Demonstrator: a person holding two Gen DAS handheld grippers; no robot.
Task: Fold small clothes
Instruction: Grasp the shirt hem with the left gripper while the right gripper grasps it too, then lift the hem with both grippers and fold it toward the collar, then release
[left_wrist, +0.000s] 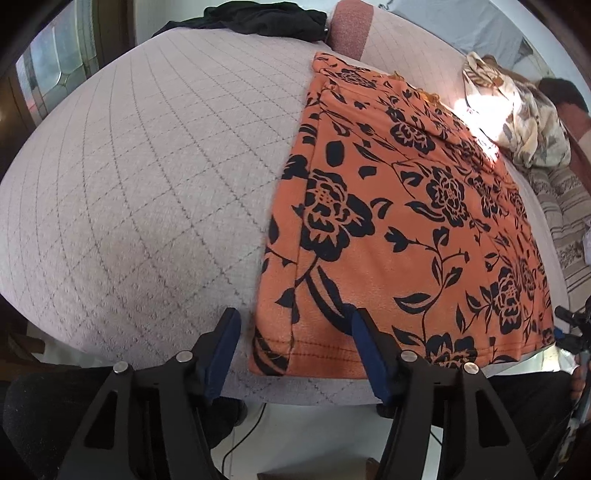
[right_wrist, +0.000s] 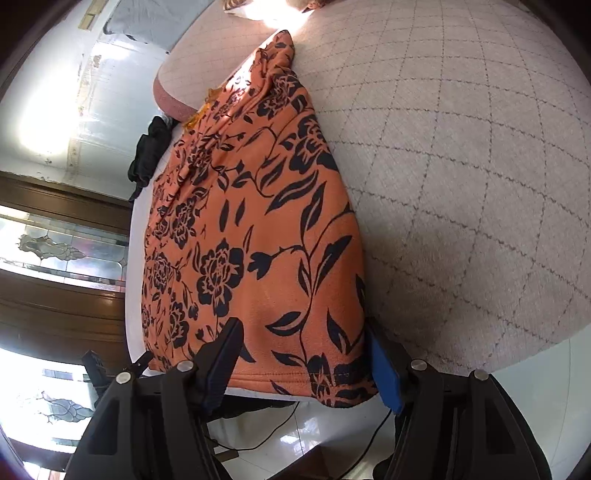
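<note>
An orange garment with a black flower print (left_wrist: 402, 221) lies flat on the quilted pink-grey bed cover (left_wrist: 147, 184), its hemmed edge at the near edge of the bed. My left gripper (left_wrist: 293, 325) is open, its fingers astride the hem's near left corner, just above it. In the right wrist view the same garment (right_wrist: 251, 229) runs away from me. My right gripper (right_wrist: 303, 339) is open, its fingers astride the hem's near right corner, where the cloth hangs slightly over the bed edge. The right gripper's tip shows at the left wrist view's right edge (left_wrist: 570, 325).
A black garment (left_wrist: 255, 16) lies at the bed's far edge beside a reddish pillow (left_wrist: 349, 27). A crumpled cream patterned cloth (left_wrist: 517, 118) lies far right. A wooden door with glass panes (right_wrist: 62, 251) stands left of the bed. Cables lie on the white tile floor (right_wrist: 295, 435).
</note>
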